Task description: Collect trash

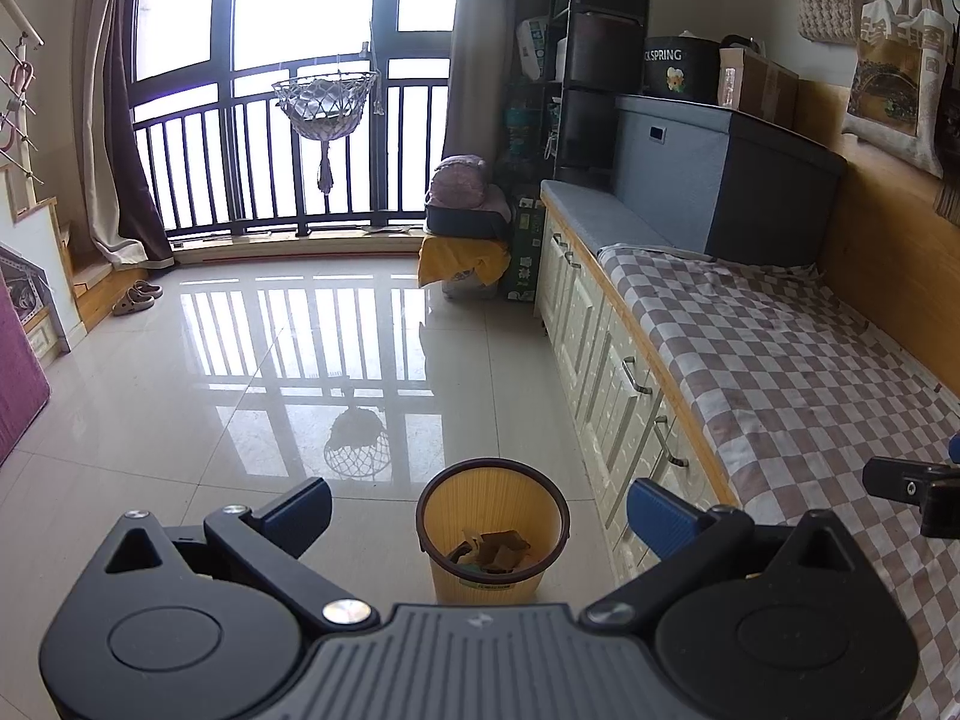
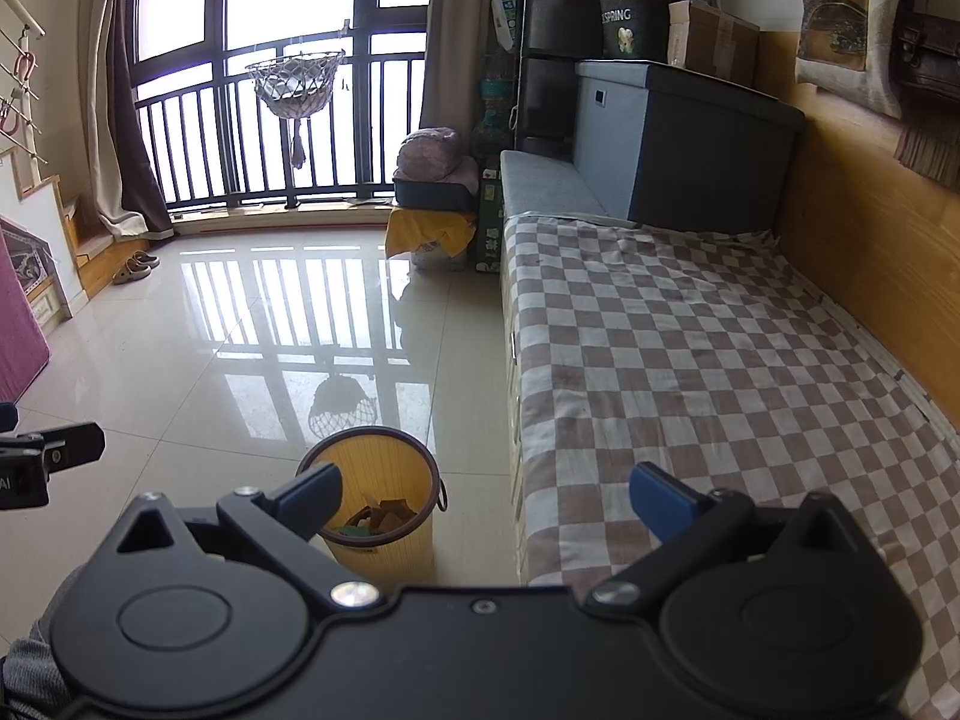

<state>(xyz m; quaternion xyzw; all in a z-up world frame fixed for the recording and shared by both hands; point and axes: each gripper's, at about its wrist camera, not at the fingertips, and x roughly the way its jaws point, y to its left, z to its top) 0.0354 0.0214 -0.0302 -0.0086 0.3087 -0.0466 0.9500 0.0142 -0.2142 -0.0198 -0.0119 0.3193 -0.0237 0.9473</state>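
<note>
Left wrist view: left gripper spread wide, blue pads well apart, nothing btwn them; it hangs over the glossy tile floor. Yellow trash bin w/ dark rim stands on the floor right ahead, framed btwn the fingers, just beside the white cabinet front of the bench. Inside the bin: brown cardboard scraps plus something greenish, too small to tell. Checkered cloth covers the bench top at right. Tip of the other tool pokes in at the right edge over the cloth. Right wrist view: right gripper also spread wide, empty, blue pads far apart. Its left finger overlaps the bin's near rim in the frame; can't tell if touching. Bin sits on the floor close beside the bench edge, scraps visible at the bottom. Right finger is over the checkered cloth. Part of the left tool shows at the left edge.
</note>
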